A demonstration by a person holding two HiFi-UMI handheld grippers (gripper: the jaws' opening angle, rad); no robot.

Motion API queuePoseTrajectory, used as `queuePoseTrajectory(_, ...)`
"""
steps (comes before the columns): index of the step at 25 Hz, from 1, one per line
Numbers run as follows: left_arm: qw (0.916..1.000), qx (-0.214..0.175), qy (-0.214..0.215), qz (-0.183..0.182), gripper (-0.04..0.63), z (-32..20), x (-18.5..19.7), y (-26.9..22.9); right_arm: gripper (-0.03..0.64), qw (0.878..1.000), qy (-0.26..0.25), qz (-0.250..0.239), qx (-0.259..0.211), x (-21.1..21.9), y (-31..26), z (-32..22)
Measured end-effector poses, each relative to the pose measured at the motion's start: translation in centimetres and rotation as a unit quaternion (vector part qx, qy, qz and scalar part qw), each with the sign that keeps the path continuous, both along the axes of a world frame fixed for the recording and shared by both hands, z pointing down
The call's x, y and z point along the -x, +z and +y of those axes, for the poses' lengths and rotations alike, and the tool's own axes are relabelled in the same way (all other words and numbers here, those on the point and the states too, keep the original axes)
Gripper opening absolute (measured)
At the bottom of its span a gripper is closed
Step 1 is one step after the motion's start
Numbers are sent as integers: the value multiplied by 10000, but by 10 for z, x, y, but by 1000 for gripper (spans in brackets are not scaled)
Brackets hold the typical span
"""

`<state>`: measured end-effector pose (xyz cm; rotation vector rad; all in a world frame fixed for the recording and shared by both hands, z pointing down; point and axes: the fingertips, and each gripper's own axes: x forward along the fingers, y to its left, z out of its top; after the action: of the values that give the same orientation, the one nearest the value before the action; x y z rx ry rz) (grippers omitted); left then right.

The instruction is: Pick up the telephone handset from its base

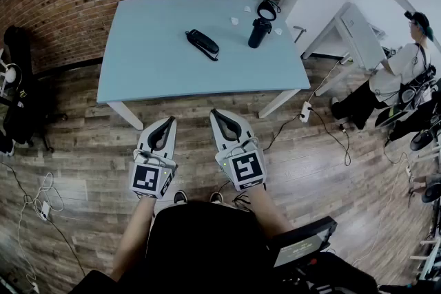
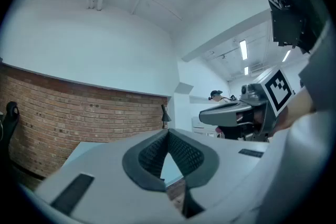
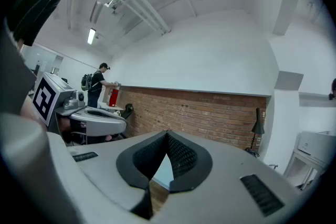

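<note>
Telephone handset (image 1: 202,44): on base, table (image 1: 151,76). Left gripper (image 1: 167,122), right gripper (image 1: 216,113): 6 o'clock of table, jaws pressed together, empty.

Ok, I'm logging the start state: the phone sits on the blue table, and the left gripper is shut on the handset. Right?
Not quite. The left gripper is shut, but on nothing: the left gripper view shows its jaws together with nothing between them. The phone does sit on the blue table.
</note>
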<state>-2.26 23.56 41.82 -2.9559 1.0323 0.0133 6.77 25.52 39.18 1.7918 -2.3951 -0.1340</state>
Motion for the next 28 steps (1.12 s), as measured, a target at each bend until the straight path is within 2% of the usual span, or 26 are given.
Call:
queuePoseTrajectory(6,10000,30,-27,-53,15,-5,-19,5,26,9996,-100,-212,-155,-12,-1,-3)
queuePoseTrajectory(9,9999,10,58,-123,15,-8,-27,6,30,9999,-23,-26,-160,-17,5,1)
queuePoseTrajectory(12,10000,-28,33,-49,15,-14,-14,2,31,9996,-62,133,-238,0,4,-3)
queuePoseTrajectory(28,9998,-146,89,46,15,-13,33,4,30,9994,28,223,-281,49,7,-3)
